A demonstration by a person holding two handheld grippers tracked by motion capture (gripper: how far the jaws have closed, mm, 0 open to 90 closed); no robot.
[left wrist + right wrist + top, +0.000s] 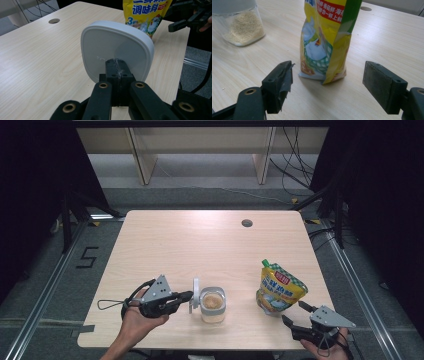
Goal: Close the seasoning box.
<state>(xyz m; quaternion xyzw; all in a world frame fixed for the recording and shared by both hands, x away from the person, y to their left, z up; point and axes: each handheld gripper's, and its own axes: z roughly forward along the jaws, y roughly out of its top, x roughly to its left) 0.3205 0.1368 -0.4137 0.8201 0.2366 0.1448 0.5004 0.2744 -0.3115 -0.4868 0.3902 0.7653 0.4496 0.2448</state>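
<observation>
Lid [116, 51] is clamped on edge between the left gripper [117, 67]'s jaws, which pinch its lower rim so that it stands upright, its broad face turned to that gripper's camera. In the high view the lid [196, 293] hangs just beside the open jar [213, 304], on the side toward the left gripper [186, 295], apart from the jar's mouth.

To do this step well, I judge the lid should be carried clear of the jar with the wrist kept steady, since the grip is only on a narrow bit of rim and the lid could swing or slip. It is best laid flat on a bare part of the bench [190, 245], low before the jaws let go, so it does not drop or roll.

The right gripper [328, 82] has its jaws wide apart and holds nothing. The pouch [325, 40] stands upright on the bench just ahead of them, centred between the two pads but beyond their tips, not touched. In the high view the pouch [279, 290] stands just beyond the right gripper [294, 314]. The jar [240, 23], with pale granules inside, lies farther off, past the left-hand jaw in the right gripper view.
</observation>
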